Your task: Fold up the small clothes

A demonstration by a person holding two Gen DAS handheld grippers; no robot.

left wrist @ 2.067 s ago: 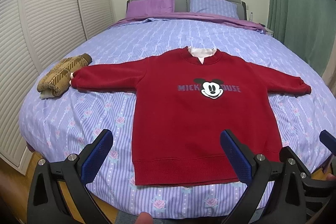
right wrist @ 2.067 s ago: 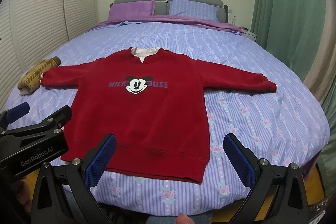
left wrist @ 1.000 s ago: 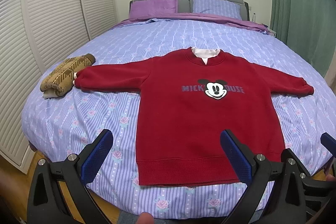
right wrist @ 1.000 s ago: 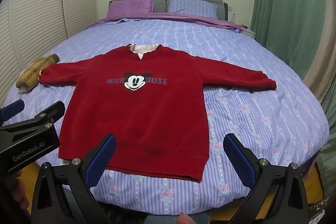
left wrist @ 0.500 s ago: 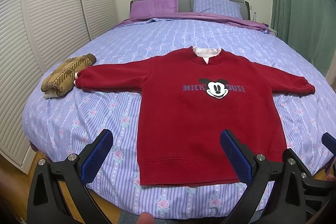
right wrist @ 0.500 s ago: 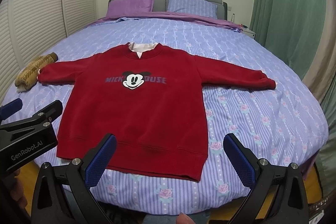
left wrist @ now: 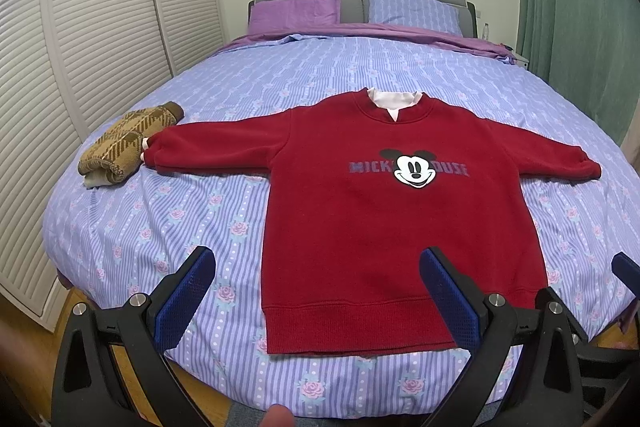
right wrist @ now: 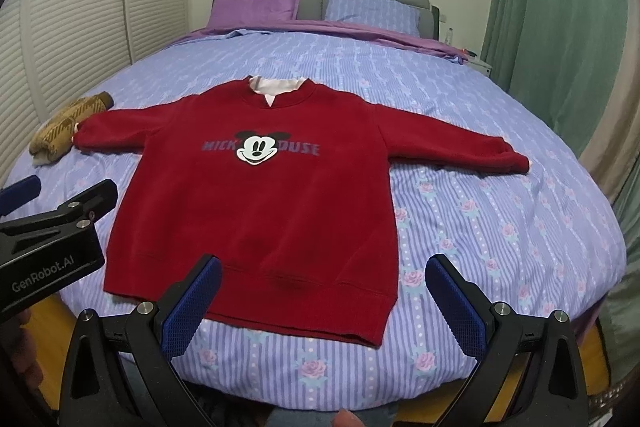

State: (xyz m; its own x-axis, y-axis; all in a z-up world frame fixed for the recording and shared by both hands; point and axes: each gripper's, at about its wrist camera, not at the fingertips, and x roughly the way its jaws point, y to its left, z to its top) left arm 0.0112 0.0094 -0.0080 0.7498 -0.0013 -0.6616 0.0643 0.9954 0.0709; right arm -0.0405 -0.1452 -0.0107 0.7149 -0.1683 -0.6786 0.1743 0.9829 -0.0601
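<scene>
The left gripper [left wrist: 316, 291] is spread wide and holds nothing, hovering at the foot of the bed [left wrist: 160, 211]. Directly ahead of it, between and beyond its blue fingertips [left wrist: 186, 297], lies the red sweatshirt [left wrist: 384, 227], flat, face up, both sleeves stretched sideways. The hem runs just past the gripper's right finger. Ahead and far to its left, a folded brown plaid garment [left wrist: 128, 143] touches the sweatshirt's cuff. The right gripper [right wrist: 322, 293] is also wide and empty; the sweatshirt's hem lies just ahead of its left finger, the body ahead and left.
</scene>
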